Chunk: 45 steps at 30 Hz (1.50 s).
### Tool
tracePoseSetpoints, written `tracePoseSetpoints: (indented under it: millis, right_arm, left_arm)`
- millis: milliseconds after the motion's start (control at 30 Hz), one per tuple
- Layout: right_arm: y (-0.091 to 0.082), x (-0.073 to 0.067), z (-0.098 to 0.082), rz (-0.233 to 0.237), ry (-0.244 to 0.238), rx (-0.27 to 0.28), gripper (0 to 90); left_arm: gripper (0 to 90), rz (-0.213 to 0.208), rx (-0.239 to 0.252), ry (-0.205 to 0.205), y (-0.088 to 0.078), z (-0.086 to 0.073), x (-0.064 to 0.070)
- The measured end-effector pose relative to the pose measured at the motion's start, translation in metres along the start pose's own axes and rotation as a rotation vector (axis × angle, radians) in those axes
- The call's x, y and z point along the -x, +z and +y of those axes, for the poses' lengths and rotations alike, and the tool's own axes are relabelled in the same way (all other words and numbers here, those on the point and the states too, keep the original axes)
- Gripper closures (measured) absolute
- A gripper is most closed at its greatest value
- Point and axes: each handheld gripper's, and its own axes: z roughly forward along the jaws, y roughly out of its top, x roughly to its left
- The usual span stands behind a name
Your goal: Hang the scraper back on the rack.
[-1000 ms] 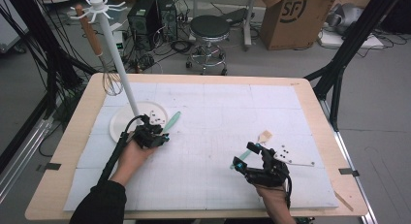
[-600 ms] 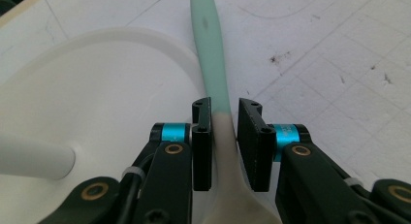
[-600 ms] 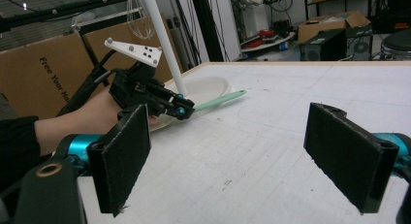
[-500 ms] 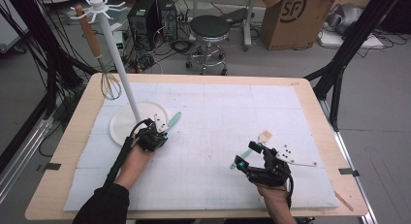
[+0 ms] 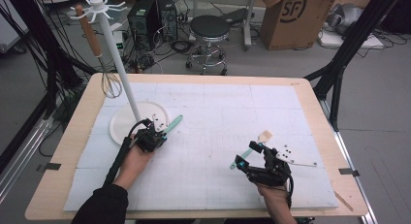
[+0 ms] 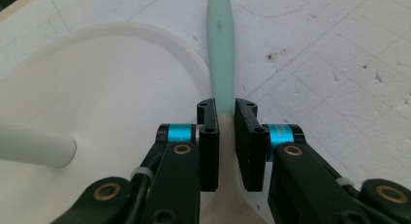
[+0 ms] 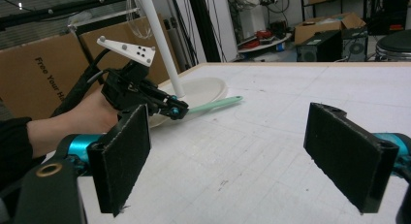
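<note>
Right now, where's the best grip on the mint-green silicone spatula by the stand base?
Grip the mint-green silicone spatula at its narrow neck, where the pale blade meets the handle, coming from the blade end along its length. It lies flat against the round white stand base, and the left gripper has just closed there.

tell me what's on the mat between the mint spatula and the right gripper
Nothing: in the high view, bare white mat runs from the mint spatula to the right gripper.

A mint-green and cream spatula [image 6: 220, 54] lies against the white stand base [image 6: 97, 88], on a white gridded mat [image 5: 218, 117] over a pale wood table [image 5: 77, 132], between black grippers with turquoise bands.
</note>
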Motion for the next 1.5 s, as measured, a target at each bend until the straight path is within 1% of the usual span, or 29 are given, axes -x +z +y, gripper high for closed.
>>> tracePoseSetpoints:
  millis: [67, 133, 167, 200, 267, 333, 367, 433, 467, 500, 533, 633, 667, 700, 800, 833, 900, 1000, 1033, 1100, 1167, 1200, 1300, 1367, 1467, 1500]
  right_arm:
    - [0.0, 0.0, 0.0, -0.002, -0.003, 0.001, 16.2]
    - [0.001, 0.0, 0.0, -0.004, -0.007, -0.002, 16.2]
    - [0.001, 0.0, 0.0, -0.005, -0.005, -0.003, 16.2]
    - [0.001, 0.0, 0.0, -0.005, -0.004, -0.002, 16.2]
    - [0.001, 0.0, 0.0, -0.006, -0.003, -0.004, 16.2]
    - [0.001, 0.0, 0.0, -0.007, -0.005, -0.004, 16.2]
    - [0.001, 0.0, -0.001, -0.008, -0.007, -0.003, 16.2]
    - [0.001, 0.0, 0.0, -0.009, -0.005, -0.001, 16.2]
    - [0.001, 0.0, 0.0, -0.008, -0.008, -0.002, 16.2]
    - [0.001, 0.0, 0.0, -0.008, -0.007, -0.002, 16.2]
    - [0.001, 0.0, 0.0, -0.01, -0.008, 0.0, 16.2]
    - [0.001, 0.0, 0.0, -0.007, -0.006, 0.001, 16.2]
    - [0.001, 0.0, 0.0, -0.004, -0.005, 0.0, 16.2]
    - [0.001, 0.0, 0.0, 0.0, 0.0, 0.0, 16.1]
    - [0.001, 0.001, 0.0, 0.0, 0.006, 0.002, 16.1]
    - [0.0, 0.001, 0.0, -0.002, 0.008, 0.003, 16.1]
    - [0.0, 0.001, 0.0, -0.004, 0.007, 0.006, 16.1]
    - [0.001, 0.001, 0.0, -0.005, 0.008, 0.008, 16.1]
    - [0.001, 0.0, 0.0, -0.005, 0.012, 0.005, 16.1]
    - [0.001, 0.001, -0.001, -0.007, 0.004, 0.005, 16.1]
    - [0.001, 0.0, -0.001, -0.005, 0.015, 0.001, 16.1]
    - [0.001, 0.001, -0.002, -0.004, 0.013, 0.001, 16.1]
    - [0.002, 0.002, -0.003, -0.009, 0.017, -0.006, 16.1]
    - [0.002, 0.002, -0.003, -0.009, 0.017, -0.009, 16.0]
    - [0.003, 0.002, -0.003, -0.011, 0.02, -0.012, 16.0]
    - [0.003, 0.002, -0.003, -0.013, 0.019, -0.013, 16.0]
  left_arm:
    - [81.1, -0.014, 0.003, -0.01, -0.001, -0.001, -0.001]
    - [81.1, -0.023, 0.026, -0.016, -0.003, -0.002, -0.002]
    - [81.1, -0.024, 0.029, -0.011, -0.005, -0.002, -0.003]
    - [81.1, -0.021, 0.038, -0.016, -0.006, -0.002, -0.003]
    - [81.1, -0.029, 0.055, -0.026, -0.009, -0.001, -0.004]
    - [81.2, -0.042, 0.084, -0.051, -0.014, -0.001, -0.008]
    - [81.2, -0.041, 0.102, -0.064, -0.016, -0.002, -0.009]
    - [81.2, -0.053, 0.13, -0.07, -0.022, -0.003, -0.014]
    - [81.2, -0.048, 0.149, -0.082, -0.025, -0.003, -0.015]
    - [81.1, -0.051, 0.162, -0.084, -0.028, -0.004, -0.017]
    - [81.1, -0.054, 0.185, -0.093, -0.033, -0.005, -0.019]
    - [81.1, -0.067, 0.249, -0.143, -0.045, -0.008, -0.025]
    - [81.1, -0.067, 0.266, -0.148, -0.049, -0.009, -0.027]
    - [81.1, -0.064, 0.285, -0.163, -0.053, -0.01, -0.029]
    - [81.1, -0.076, 0.336, -0.195, -0.064, -0.014, -0.035]
    - [81.1, -0.08, 0.347, -0.199, -0.067, -0.015, -0.036]
    - [81.1, -0.072, 0.361, -0.2, -0.072, -0.017, -0.038]
    - [81.1, -0.084, 0.405, -0.22, -0.081, -0.02, -0.041]
    - [81.1, -0.085, 0.423, -0.229, -0.084, -0.02, -0.042]
    - [81.0, -0.098, 0.456, -0.25, -0.09, -0.021, -0.045]
    - [81.0, -0.104, 0.484, -0.272, -0.095, -0.021, -0.047]
    - [81.0, -0.11, 0.497, -0.283, -0.097, -0.021, -0.048]
    - [81.0, -0.115, 0.536, -0.303, -0.104, -0.021, -0.05]
    - [81.0, -0.111, 0.557, -0.299, -0.11, -0.021, -0.052]
    - [80.9, -0.111, 0.595, -0.315, -0.119, -0.02, -0.055]
    - [81.0, -0.115, 0.616, -0.322, -0.123, -0.02, -0.057]
